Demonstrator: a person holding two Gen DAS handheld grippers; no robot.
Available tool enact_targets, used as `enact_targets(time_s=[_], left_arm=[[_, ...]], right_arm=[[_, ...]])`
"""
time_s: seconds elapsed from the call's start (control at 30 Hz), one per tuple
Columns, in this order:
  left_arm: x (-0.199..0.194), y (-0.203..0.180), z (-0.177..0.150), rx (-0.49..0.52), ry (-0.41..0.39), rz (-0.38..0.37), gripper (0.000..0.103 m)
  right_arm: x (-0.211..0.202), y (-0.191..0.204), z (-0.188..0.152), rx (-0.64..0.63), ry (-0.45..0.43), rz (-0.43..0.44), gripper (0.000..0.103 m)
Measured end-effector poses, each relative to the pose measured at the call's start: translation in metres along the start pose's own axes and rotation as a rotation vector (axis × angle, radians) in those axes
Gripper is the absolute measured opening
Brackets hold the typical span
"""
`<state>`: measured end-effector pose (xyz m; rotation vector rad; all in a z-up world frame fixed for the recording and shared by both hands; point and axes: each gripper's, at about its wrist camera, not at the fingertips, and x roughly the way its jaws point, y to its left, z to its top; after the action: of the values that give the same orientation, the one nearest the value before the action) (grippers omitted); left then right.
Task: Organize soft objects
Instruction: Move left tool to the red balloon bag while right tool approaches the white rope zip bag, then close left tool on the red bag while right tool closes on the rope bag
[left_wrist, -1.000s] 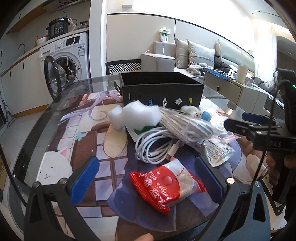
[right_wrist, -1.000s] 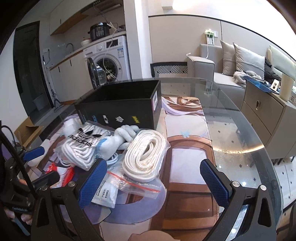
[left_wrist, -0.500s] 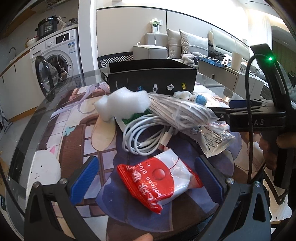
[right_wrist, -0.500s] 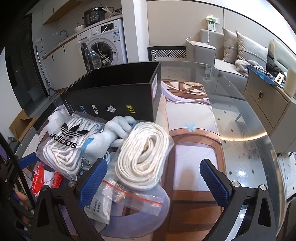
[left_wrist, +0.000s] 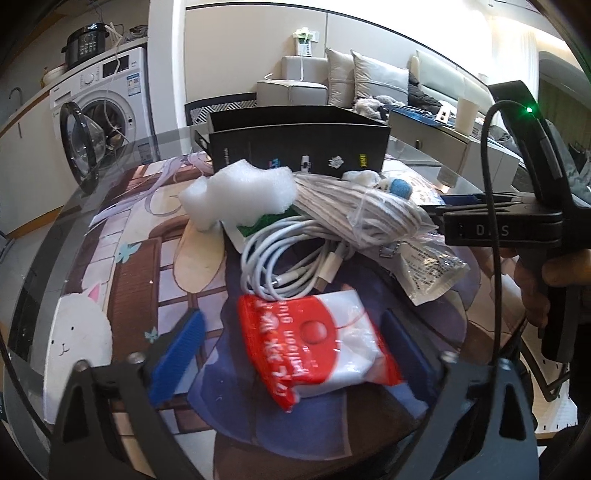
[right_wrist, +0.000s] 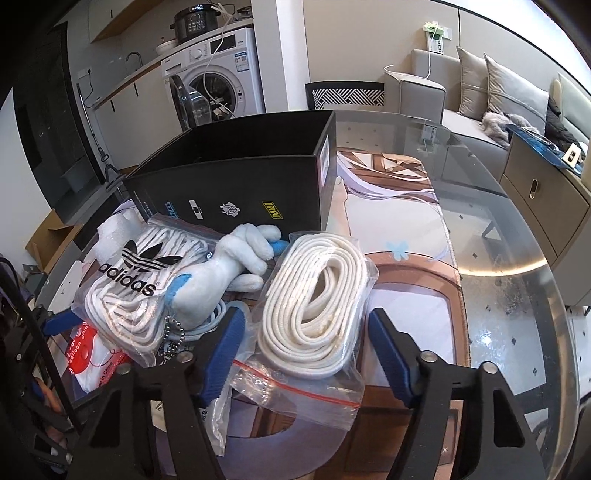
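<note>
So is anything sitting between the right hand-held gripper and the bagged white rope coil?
Nothing visible. The right hand-held gripper already straddles the bagged white rope coil, its jaws having just been closing around it. The black box stands open just behind.

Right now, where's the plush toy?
Right wrist view, left of centre: the plush toy lies between the adidas lace bag and the white rope bag, before the black box.

The clear bag of white laces (right_wrist: 136, 295) carries the black "adidas" name under its trefoil. The red-and-white packet (right_wrist: 90, 363) reads "balloon glue", upside down in the left view, with "in China" lower down. The right gripper's black bar (left_wrist: 495, 230) shows "D.S", middle letter unreadable.
</note>
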<state>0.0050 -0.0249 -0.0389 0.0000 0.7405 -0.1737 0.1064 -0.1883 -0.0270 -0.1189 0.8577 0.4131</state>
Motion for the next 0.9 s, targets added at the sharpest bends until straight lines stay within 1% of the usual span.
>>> enact_targets(time_s=[0.03,0.07,0.1,0.13,0.2,0.27,0.4,0.5,0.8,0.9], left_arm=[[0.0,-0.001,0.0,0.007,-0.002,-0.002,0.087],[0.0,-0.001,0.0,0.011,-0.004,-0.004,0.081],[-0.001,-0.002,0.0,0.018,-0.009,-0.007,0.071],[-0.002,-0.003,0.0,0.021,-0.01,-0.004,0.068],[-0.004,-0.002,0.0,0.018,-0.011,-0.009,0.062],[-0.005,0.001,0.0,0.005,-0.013,-0.015,0.058],[-0.008,0.006,0.001,-0.02,-0.015,-0.034,0.056],[-0.012,0.006,0.001,-0.027,-0.024,-0.038,0.056],[-0.027,0.011,0.006,-0.065,-0.075,-0.063,0.056],[-0.033,0.012,0.007,-0.071,-0.091,-0.066,0.056]], right_arm=[[-0.001,0.0,0.0,0.0,0.0,0.005,0.066],[-0.001,0.0,-0.001,0.002,-0.001,0.006,0.063],[-0.002,-0.001,-0.001,0.005,-0.003,0.008,0.06],[-0.003,-0.001,-0.002,0.008,-0.005,0.012,0.058],[-0.005,-0.003,-0.004,0.017,-0.013,0.018,0.05],[-0.007,-0.006,-0.006,0.027,-0.021,0.021,0.044],[-0.011,-0.011,-0.009,0.04,-0.035,0.028,0.038],[-0.014,-0.014,-0.011,0.048,-0.042,0.037,0.037],[-0.031,-0.018,-0.02,0.059,-0.085,0.054,0.036],[-0.042,-0.017,-0.023,0.055,-0.114,0.064,0.036]])
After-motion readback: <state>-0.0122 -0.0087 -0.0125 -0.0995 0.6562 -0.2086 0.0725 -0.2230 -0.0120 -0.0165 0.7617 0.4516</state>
